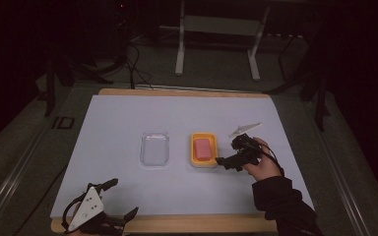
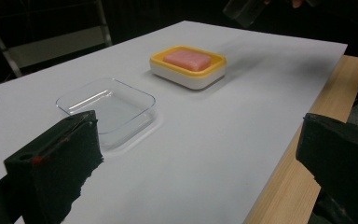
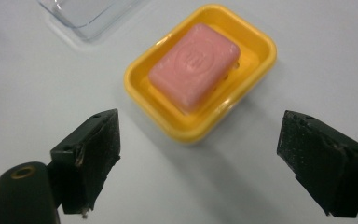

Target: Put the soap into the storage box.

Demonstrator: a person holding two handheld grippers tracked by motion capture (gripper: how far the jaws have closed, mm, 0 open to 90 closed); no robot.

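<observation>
A: Hovering just beside the yellow soap dish (image 1: 204, 150), the right gripper (image 3: 198, 154) has jaws wide apart, nothing btwn them.

B: Soap?

A: Pink soap bar (image 3: 194, 66) lies in the dish, mid-table on the white sheet (image 1: 128, 118). Clear tray (image 1: 154, 148) sits near, to its left.

B: Left gripper (image 1: 119, 198)?

A: At the near table edge, jaws apart too, empty, well apart from both.

The scene is dimly lit, surroundings lost in black, and soft shadows are cast beside the soap dish (image 2: 188, 70).
</observation>
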